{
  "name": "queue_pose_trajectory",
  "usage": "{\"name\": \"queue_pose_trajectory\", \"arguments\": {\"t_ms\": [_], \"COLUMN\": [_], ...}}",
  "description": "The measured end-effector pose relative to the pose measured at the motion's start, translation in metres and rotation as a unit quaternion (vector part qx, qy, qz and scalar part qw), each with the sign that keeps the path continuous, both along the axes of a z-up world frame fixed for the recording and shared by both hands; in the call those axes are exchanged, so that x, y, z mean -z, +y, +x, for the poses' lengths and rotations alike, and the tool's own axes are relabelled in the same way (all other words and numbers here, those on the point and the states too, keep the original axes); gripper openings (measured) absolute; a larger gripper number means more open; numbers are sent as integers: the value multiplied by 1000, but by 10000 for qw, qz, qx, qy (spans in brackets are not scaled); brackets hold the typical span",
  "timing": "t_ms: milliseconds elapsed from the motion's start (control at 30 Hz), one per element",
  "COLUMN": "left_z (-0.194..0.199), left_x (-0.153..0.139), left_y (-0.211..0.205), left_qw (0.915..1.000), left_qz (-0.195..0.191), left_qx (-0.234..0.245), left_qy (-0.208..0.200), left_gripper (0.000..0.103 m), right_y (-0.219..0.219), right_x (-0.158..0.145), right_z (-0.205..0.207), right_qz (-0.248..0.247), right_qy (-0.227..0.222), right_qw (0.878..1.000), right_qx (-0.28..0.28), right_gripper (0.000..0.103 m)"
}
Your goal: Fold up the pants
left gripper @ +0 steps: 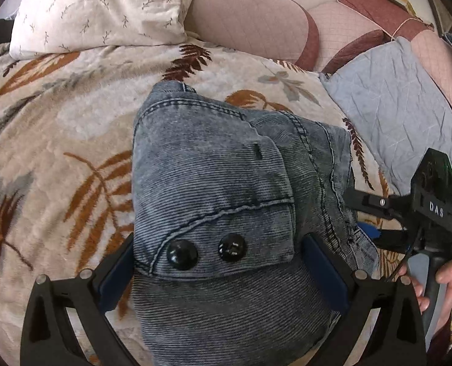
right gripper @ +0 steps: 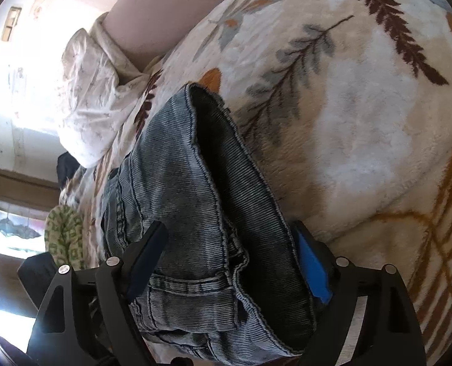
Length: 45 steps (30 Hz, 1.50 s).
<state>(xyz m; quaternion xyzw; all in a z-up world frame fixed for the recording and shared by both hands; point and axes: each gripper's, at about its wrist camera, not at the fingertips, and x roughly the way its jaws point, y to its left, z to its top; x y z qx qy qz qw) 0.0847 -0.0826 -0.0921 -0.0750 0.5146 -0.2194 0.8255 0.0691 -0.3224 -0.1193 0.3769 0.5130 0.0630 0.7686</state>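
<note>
Left gripper (left gripper: 222, 274) clenched on pants (left gripper: 226, 183) w/ two black buttons (left gripper: 207, 251); right gripper (right gripper: 229, 262) clamped on bunched denim too. Pants lie mid-blanket (left gripper: 58, 116), near pillow (left gripper: 97, 9) at the bed's head edge.

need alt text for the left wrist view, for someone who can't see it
The left gripper is closed on a folded pair of grey-blue pants, its fingers pinching the cloth near two black buttons. The pants lie on a cream blanket with a leaf print; the right gripper, held in a hand, grips their right edge. A white pillow lies behind.
</note>
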Motion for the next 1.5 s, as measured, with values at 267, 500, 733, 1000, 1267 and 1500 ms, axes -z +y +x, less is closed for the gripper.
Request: {"name": "queue_pose_trajectory", "arguments": {"t_ms": [267, 500, 733, 1000, 1267, 1500], "left_z": [-2, -13, -17, -19, -19, -24], "left_x": [-1, -5, -10, -10, -6, -14], "left_y": [-5, -5, -2, -5, -9, -7], "left_qw": [10000, 9996, 9994, 9986, 9974, 9969], "left_qz": [2, 92, 130, 387, 528, 458], "left_qx": [53, 46, -1, -41, -122, -179], "left_qy": [-27, -272, -314, -359, -471, -613], "left_gripper": [103, 98, 90, 85, 84, 76], "right_y": [23, 33, 44, 50, 47, 46], "right_x": [3, 2, -4, -7, -3, -9], "right_z": [6, 7, 7, 5, 6, 2], "right_qz": [132, 118, -48, -301, -366, -328], "right_qy": [5, -70, -259, -395, -327, -527], "right_qw": [9988, 9980, 9957, 9934, 9944, 9942], "right_qx": [-463, -625, -886, -1039, -936, -879], "right_gripper": [86, 86, 86, 80, 73, 65]}}
